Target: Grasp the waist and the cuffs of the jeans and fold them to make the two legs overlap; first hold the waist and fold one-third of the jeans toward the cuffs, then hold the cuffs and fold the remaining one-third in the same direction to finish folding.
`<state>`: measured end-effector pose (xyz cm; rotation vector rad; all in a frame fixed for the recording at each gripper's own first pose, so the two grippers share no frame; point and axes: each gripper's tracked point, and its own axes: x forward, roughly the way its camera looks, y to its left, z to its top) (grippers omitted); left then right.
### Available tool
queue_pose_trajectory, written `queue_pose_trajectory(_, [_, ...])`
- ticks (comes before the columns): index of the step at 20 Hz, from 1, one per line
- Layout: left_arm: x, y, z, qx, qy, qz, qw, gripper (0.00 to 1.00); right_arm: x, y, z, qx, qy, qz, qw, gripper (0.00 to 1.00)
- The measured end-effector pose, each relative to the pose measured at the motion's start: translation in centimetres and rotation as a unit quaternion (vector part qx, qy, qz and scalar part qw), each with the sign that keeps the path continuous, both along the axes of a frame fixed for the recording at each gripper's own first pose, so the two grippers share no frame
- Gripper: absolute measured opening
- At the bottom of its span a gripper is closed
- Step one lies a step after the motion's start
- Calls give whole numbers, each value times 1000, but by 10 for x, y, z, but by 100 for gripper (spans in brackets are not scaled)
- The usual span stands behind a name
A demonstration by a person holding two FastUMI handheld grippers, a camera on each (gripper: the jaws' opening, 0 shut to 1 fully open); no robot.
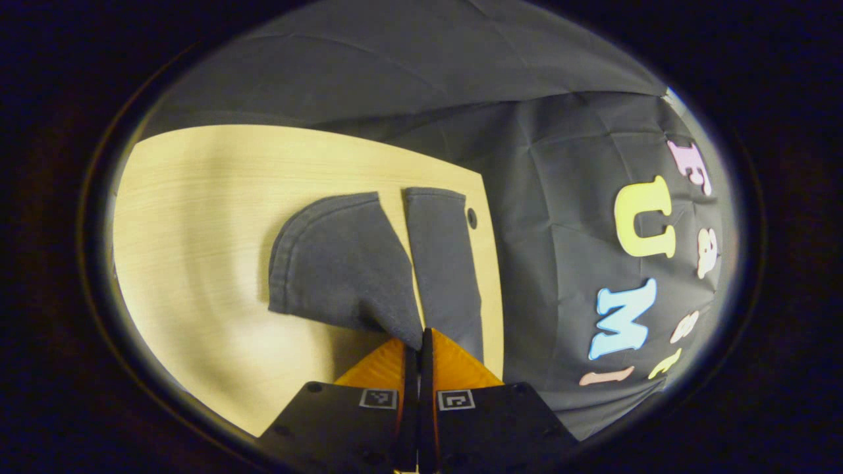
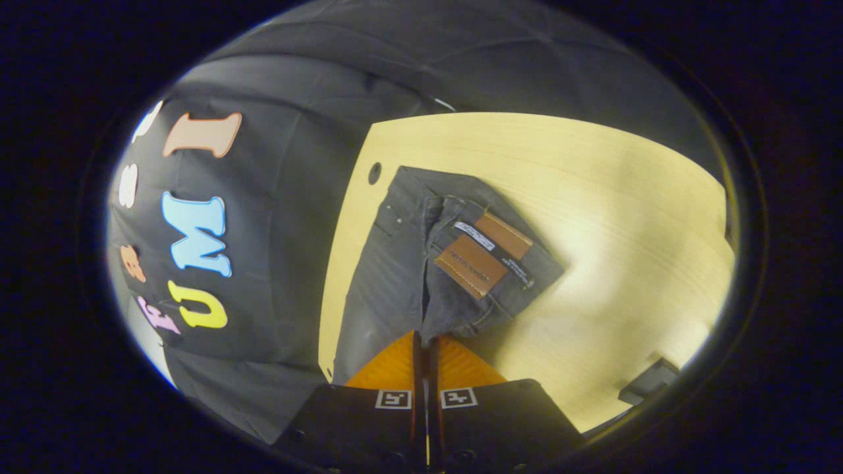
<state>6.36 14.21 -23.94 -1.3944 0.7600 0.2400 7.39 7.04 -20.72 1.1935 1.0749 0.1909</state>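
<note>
In the left gripper view I'm seeing the left gripper [image 1: 420, 342] w/ jaws pressed nearly together, pinching dark cloth of the jeans [image 1: 349, 263] right at the tips; looks like the cuff end, since two leg ends are lying ahead on the light wood table [image 1: 197, 197], one curling over w/ its hem showing, the other running straight beside the table edge near a small round hole [image 1: 471, 217]. In the right gripper view the right gripper [image 2: 425, 343] is also squeezing w/ jaws almost closed on denim at the waist end [image 2: 454, 263], where a brown leather patch [image 2: 484, 253] is facing up on a folded-over flap. Jeans are lying along the table's edge next to the black booth wall
</note>
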Motion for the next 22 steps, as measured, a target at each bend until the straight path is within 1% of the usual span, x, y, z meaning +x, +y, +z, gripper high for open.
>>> queue_pose_trajectory(2, [21, -3, 20, 1, -7, -3, 1000, 8, 27, 6, 23, 19, -14, 14, 1000, 1])
queue_pose_trajectory(4, [50, -11, 33, 2, -18, -14, 1000, 8, 51, 13, 36, 27, -24, 15, 999, 1])
queue_pose_trajectory(7, [111, -26, 37, 24, -24, -49, 998, 8, 85, 21, 43, 1, -46, 22, 999, 1])
queue_pose_trajectory(9, [144, -32, 32, 46, -26, -73, 996, 8, 112, 27, 49, 7, -52, 10, 999, 1])
queue_pose_trajectory(11, [178, -42, 22, 62, -25, -91, 994, 8, 143, 35, 45, 17, -54, -11, 998, 1])
queue_pose_trajectory(12, [200, -49, 18, 66, -32, -97, 993, 8, 152, 34, 39, 22, -55, -26, 998, 1])
queue_pose_trajectory(14, [232, -56, 13, 74, -51, -98, 991, 8, 181, 43, 30, 38, -63, -46, 996, 1])
queue_pose_trajectory(16, [251, -61, 2, 92, -69, -99, 988, 8, 200, 54, 22, 52, -75, -55, 994, 0])
queue_pose_trajectory(19, [276, -58, -18, 110, -69, -86, 988, 8, 217, 65, 1, 41, -93, -65, 993, 1])
queue_pose_trajectory(20, [281, -62, -27, 103, -62, -81, 989, 8, 223, 71, -5, 38, -99, -68, 992, 1])
queue_pose_trajectory(21, [284, -64, -31, 105, -60, -75, 990, 8, 227, 76, -7, 37, -107, -68, 991, 3])
queue_pose_trajectory(22, [287, -72, -34, 114, -64, -77, 988, 8, 229, 81, -11, 23, -114, -67, 991, 5])
